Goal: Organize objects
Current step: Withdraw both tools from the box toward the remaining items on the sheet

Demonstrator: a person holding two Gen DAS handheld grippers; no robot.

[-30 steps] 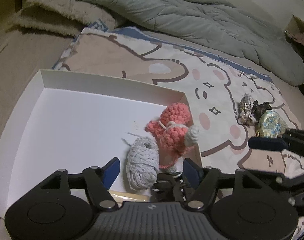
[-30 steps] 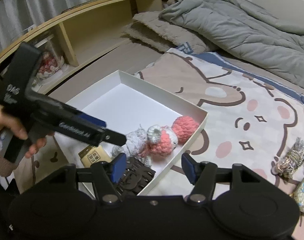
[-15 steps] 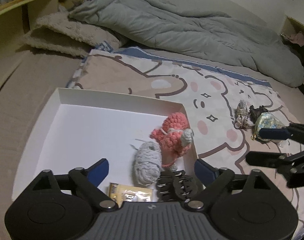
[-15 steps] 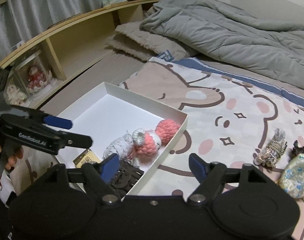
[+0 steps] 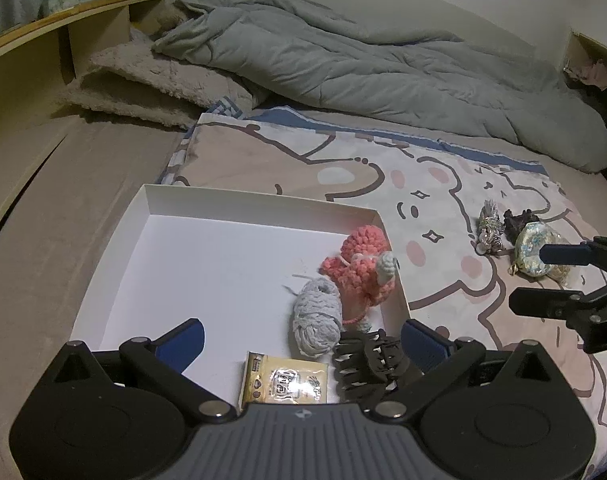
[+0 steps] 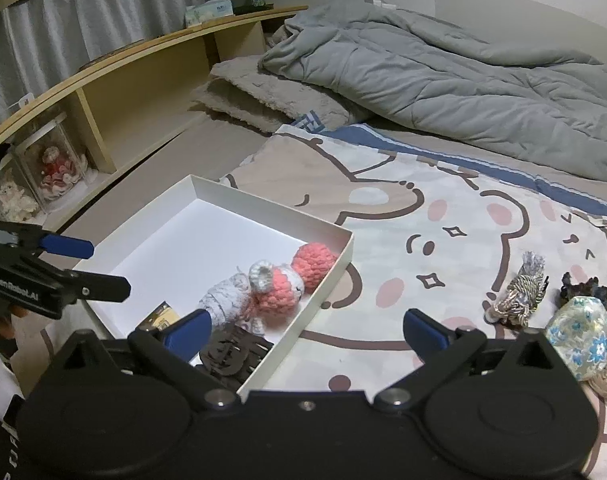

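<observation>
A white box (image 5: pixel 207 208) (image 6: pixel 335 276) lies on the bed. Inside it are a pink crochet toy (image 5: pixel 361 266) (image 6: pixel 299 276), a grey yarn bundle (image 5: pixel 317 318) (image 6: pixel 223 300), a yellow packet (image 5: pixel 285 380) (image 6: pixel 159 318) and a black hair claw (image 5: pixel 369 364) (image 6: pixel 233 354). On the bear blanket outside lie a tassel bundle (image 5: pixel 489 228) (image 6: pixel 517 298), a dark clip (image 5: pixel 517 222) (image 6: pixel 583 286) and a floral pouch (image 5: pixel 537 250) (image 6: pixel 579 336). My left gripper (image 5: pixel 301 340) is open and empty above the box's near end. My right gripper (image 6: pixel 307 328) is open and empty, right of the box.
A rumpled grey duvet (image 5: pixel 363 64) and a fluffy beige pillow (image 5: pixel 143 80) lie at the back. A wooden shelf (image 6: pixel 135 92) with figurines in clear boxes runs along the left. The bear blanket (image 6: pixel 443 216) covers the middle of the bed.
Both grippers have drawn back and up, and their jaws have opened wider. The hair claw and the packet now show fully in the box. The left gripper has moved left, away from the toys.
</observation>
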